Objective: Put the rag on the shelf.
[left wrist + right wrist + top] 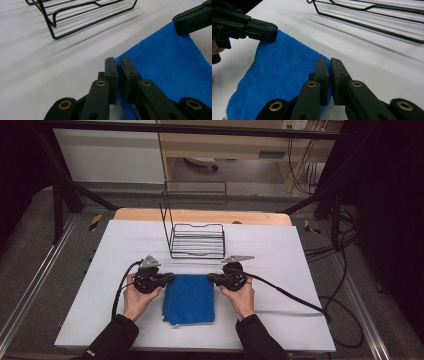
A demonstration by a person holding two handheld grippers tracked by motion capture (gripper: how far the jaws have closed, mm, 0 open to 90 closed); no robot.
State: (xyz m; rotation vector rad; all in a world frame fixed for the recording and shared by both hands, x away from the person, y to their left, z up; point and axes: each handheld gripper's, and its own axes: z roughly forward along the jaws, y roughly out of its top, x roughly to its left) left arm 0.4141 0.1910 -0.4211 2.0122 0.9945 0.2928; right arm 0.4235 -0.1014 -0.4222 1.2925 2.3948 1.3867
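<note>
White table covering (125,245) is carrying a folded blue cloth (189,299), lying just in front of an empty black wire rack (196,240). Left gripper (169,278) and right gripper (212,278) are each pinching a far corner of it. Probably they are beginning a lift or unfold; next, both should be rising together, keeping the edge taut.

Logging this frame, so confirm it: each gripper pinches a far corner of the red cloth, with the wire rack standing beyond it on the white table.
Wrong in one respect: the cloth is blue, not red, as the high view shows. The rest holds: the left gripper and right gripper each pinch a far corner of it, and the wire rack stands beyond it on the white table.
</note>
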